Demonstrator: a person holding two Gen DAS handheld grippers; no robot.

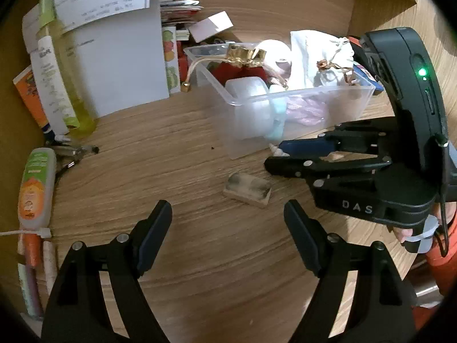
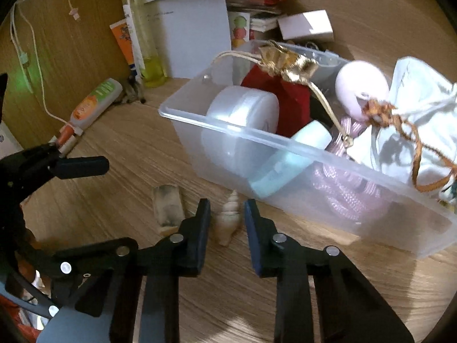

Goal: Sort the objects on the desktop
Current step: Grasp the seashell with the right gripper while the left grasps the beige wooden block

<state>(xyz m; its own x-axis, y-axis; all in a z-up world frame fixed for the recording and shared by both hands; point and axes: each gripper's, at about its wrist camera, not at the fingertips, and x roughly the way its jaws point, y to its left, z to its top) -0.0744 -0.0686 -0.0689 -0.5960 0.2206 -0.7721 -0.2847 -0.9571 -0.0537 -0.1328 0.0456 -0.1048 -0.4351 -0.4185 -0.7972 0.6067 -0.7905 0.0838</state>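
A clear plastic bin [image 1: 300, 105] [image 2: 285, 148] holds a tape roll [image 2: 242, 120], a red pouch, a pale blue box, pink cord and a white drawstring bag [image 2: 414, 120]. A small cream spiral shell [image 2: 227, 220] lies on the desk between the fingers of my right gripper [image 2: 227, 214], whose jaws stand narrowly apart around it, not clearly touching; its tip shows in the left wrist view [image 1: 276, 150]. A worn wooden block [image 1: 248, 189] [image 2: 168, 208] lies beside it. My left gripper [image 1: 228, 228] is open and empty just short of the block.
At the left stand a yellow-green bottle [image 1: 65, 80], a white folder [image 1: 122, 63], an orange booklet and a glue tube [image 1: 35, 185]. Metal clips [image 1: 74, 154], stacked cards [image 1: 177, 8] and a white card [image 1: 211, 25] lie behind the bin. A cable [image 2: 34, 57] hangs on the wall.
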